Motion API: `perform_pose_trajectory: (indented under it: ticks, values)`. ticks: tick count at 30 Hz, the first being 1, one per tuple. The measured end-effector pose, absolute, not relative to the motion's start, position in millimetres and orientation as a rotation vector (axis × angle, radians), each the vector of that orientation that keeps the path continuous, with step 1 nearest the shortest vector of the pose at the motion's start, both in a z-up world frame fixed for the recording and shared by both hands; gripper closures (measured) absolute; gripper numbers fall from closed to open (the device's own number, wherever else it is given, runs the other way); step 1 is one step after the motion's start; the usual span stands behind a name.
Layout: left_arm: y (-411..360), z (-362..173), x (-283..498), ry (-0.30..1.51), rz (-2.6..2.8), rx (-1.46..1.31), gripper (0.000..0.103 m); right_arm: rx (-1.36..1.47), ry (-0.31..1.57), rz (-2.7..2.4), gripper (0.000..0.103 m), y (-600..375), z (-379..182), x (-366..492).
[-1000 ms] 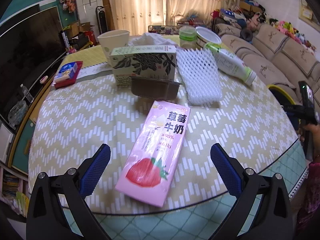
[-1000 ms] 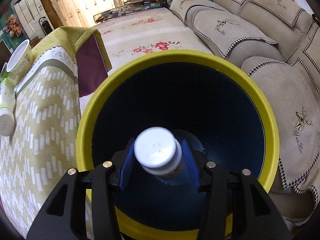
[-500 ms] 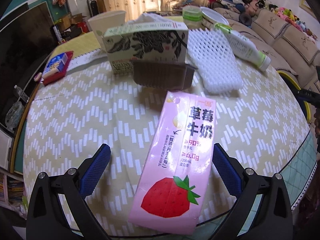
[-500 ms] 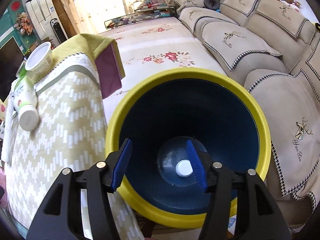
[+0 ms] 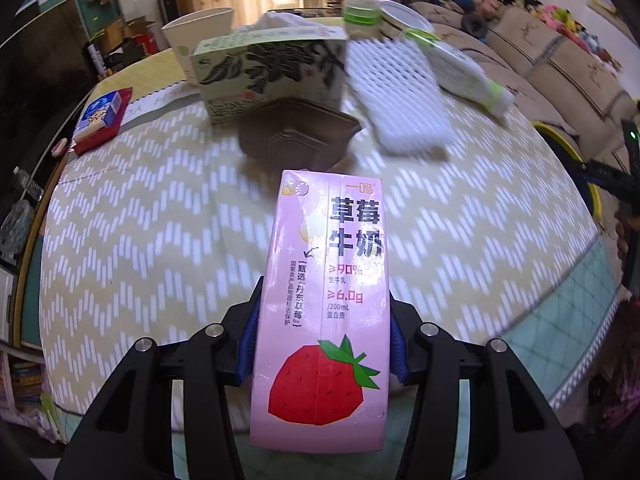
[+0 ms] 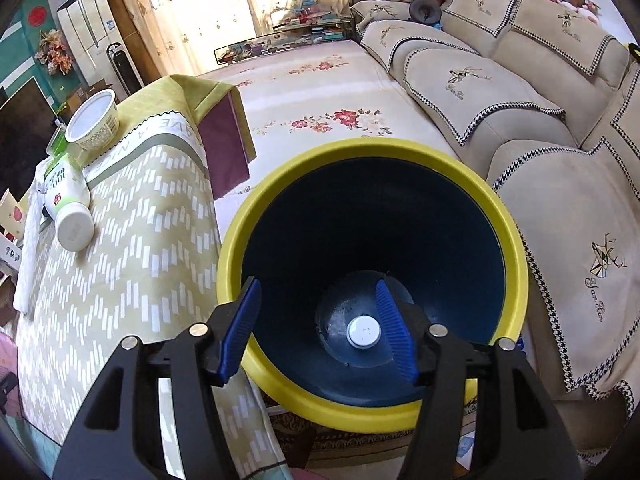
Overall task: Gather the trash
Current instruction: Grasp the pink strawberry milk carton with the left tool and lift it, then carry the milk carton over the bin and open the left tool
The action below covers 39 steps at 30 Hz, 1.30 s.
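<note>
**Milk carton gripped, bottle already binned**

A pink strawberry milk carton [image 5: 322, 304] lies on the tabletop [image 5: 160, 220] near its front edge, lengthwise between the blue pads of the left hand-held gripper [image 5: 322, 344]. The jaws have just been closing, and the pads now press on both long sides of the carton, so it is grasped but not lifted. Beyond it sit a brown tray [image 5: 296, 136], a tissue box [image 5: 272, 68], a white foam net [image 5: 400, 100] and a lying bottle [image 5: 460, 72].

The right hand-held gripper [image 6: 318, 328] hangs over a yellow-rimmed bin [image 6: 516, 240] beside the tabletop; its jaws have just been opening and are empty. A small white-capped bottle [image 6: 363, 332] rests on the bin's floor.

The step in hand looks like picking up the carton. Next it likely needs lifting clear and carrying right to the bin, with the right gripper moved aside.
</note>
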State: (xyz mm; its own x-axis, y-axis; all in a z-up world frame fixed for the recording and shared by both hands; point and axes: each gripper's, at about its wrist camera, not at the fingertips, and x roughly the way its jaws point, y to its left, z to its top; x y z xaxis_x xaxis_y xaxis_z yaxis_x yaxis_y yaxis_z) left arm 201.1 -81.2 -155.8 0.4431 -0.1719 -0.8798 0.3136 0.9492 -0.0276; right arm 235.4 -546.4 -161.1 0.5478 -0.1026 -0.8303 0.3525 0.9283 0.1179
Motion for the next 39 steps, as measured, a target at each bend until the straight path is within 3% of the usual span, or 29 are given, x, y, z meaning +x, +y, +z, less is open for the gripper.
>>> perform_pose_trajectory:
  ticks: [12,27,35,39]
  values:
    - [-159.2,-109.9,176.5,0.968,-0.499,0.2,0.053,0.321,0.88,-0.252,0.046,-555.7,-137.4,201.3]
    - [-389.7,-83.6,209.1,0.899,-0.857,0.326,0.053,0.299,0.752,-0.416,0.041,-612.8,-81.3,120.2]
    - [-496.9,-112.8,239.5,0.968,-0.902,0.359,0.052,0.345,0.756,-0.45,0.04,-639.9,-89.4,105.8]
    - [-528.5,-129.8,252.6,0.966,-0.887,0.367,0.041,0.365,0.769,-0.445,0.04,-645.7,-97.4,106.1]
